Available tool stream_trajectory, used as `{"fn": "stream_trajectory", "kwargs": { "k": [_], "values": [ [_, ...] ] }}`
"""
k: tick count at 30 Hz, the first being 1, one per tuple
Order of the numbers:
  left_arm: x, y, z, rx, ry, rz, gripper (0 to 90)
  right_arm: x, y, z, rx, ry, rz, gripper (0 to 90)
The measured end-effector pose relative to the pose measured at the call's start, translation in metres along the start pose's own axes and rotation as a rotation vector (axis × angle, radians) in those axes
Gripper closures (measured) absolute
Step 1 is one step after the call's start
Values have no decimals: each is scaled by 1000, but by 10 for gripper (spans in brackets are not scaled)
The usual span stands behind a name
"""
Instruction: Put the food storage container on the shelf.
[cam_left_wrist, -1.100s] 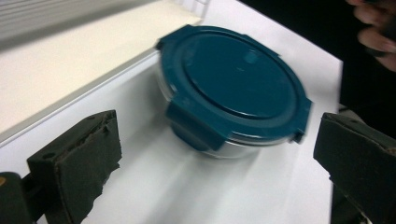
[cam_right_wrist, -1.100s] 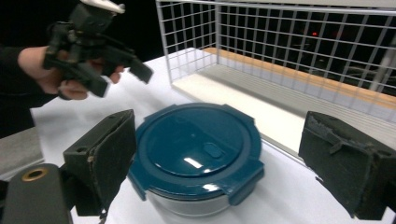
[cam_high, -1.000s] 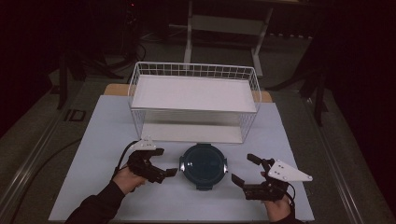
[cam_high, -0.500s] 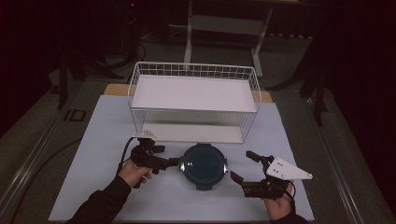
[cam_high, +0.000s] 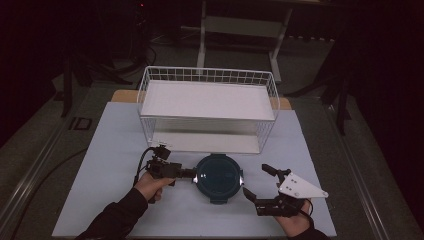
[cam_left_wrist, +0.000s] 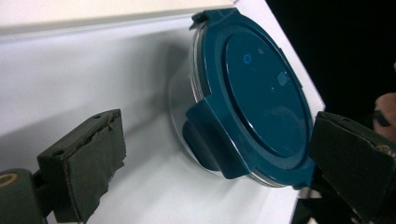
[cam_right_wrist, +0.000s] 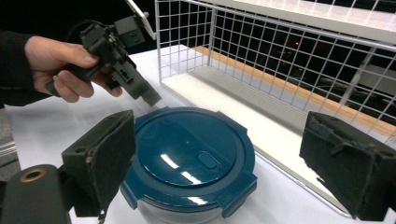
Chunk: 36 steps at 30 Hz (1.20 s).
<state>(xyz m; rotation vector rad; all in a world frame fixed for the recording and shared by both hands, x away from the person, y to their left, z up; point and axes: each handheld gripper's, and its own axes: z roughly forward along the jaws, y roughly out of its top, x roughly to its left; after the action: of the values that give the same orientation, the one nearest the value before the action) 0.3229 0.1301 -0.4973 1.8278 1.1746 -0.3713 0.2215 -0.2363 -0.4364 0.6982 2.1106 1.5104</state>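
While the round container (cam_high: 219, 177) sits on the surface just before the wire basket (cam_high: 207, 107), my left claw (cam_high: 190, 174) touches its 9 o'clock rim, spread wide, empty. My right claw (cam_high: 258, 184) gapes at 4 o'clock, farther off.

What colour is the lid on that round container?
Dark teal blue; the lid shows best in the right gripper view.
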Motion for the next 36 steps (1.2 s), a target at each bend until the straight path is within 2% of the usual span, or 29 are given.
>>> {"fn": "stream_trajectory", "kwargs": {
  "k": [5, 6, 8, 11, 16, 19, 24, 28, 29, 32, 36],
  "values": [
    [4, 0, 7, 19, -17, -56, 170, 0, -1, 2, 11, 8, 3, 123],
    [5, 0, 8, 19, -29, -73, 221, 0, -1, 2, 15, 9, 5, 128],
    [8, 0, 10, 31, -46, -104, 266, 0, -2, 2, 17, 13, 10, 129],
    [12, -1, 14, 38, -68, -124, 357, -1, -4, 1, 20, 8, 17, 130],
    [15, -2, 21, 58, -92, -162, 441, -3, -6, 0, 24, -1, 19, 133],
    [14, -1, 23, 68, -112, -163, 484, -4, -7, 1, 28, -7, 21, 133],
    [14, -1, 21, 64, -109, -150, 516, -8, -11, 4, 46, -2, 54, 142],
    [12, -3, 20, 55, -105, -133, 521, -13, -16, 9, 97, -5, 106, 150],
    [11, -4, 20, 54, -103, -124, 521, -15, -18, 10, 105, 6, 131, 154],
    [8, -5, 19, 45, -99, -103, 523, -22, -21, 15, 131, 38, 219, 191],
    [3, -7, 16, 33, -103, -67, 538, -35, -26, 21, 178, 99, 374, 261]
  ]
}}
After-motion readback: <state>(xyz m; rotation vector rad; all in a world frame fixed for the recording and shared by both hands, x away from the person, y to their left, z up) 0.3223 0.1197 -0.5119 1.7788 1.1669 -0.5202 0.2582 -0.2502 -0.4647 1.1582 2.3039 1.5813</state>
